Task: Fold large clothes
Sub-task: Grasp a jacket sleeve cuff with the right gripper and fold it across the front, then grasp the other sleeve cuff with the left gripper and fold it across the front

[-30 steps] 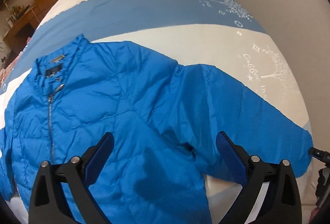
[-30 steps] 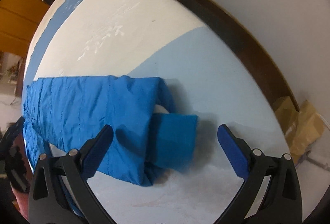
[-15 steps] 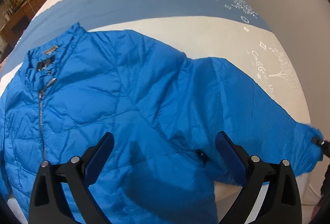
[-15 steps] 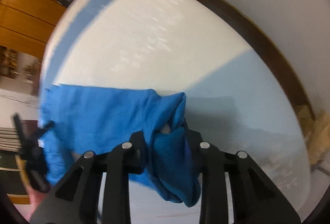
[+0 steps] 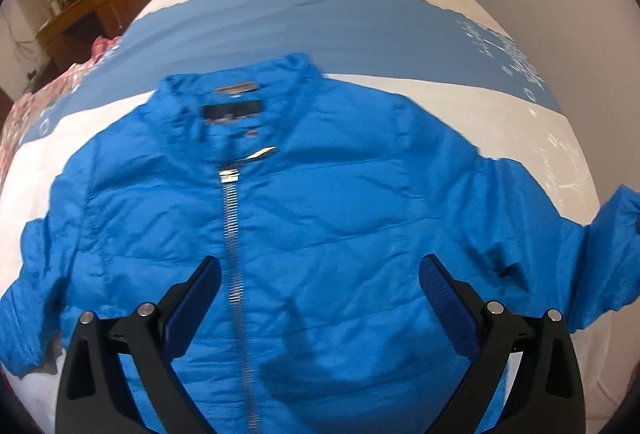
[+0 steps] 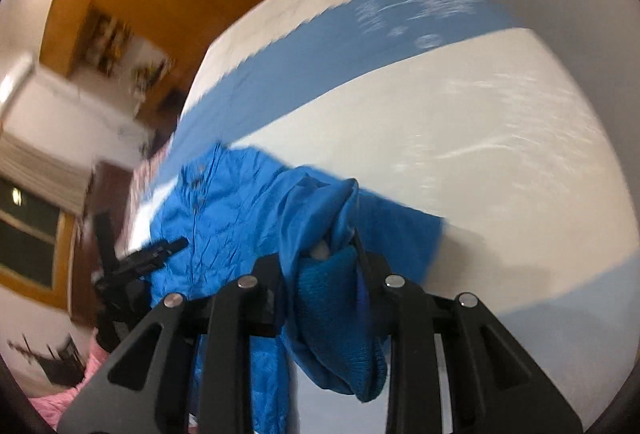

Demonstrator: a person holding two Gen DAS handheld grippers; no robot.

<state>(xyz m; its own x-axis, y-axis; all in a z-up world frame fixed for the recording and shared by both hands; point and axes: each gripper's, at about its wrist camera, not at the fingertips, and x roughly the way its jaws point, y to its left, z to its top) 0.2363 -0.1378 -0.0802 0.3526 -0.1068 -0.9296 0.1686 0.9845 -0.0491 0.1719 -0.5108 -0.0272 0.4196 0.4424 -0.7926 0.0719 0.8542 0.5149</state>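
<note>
Now my right gripper [image 6: 320,274] has clamped the bright blue quilted jacket's [image 5: 320,214] sleeve cuff [image 6: 332,298] and lifted it off the blue-and-cream bedspread [image 5: 360,26], where the body lies face-up. My left gripper [image 5: 320,298] hovers wide apart over the zipper [image 5: 234,234], so the sleeve fold is starting

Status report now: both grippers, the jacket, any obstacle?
Left gripper open above jacket. Right gripper shut on sleeve cuff, lifted. Nothing seen in the way.
</note>
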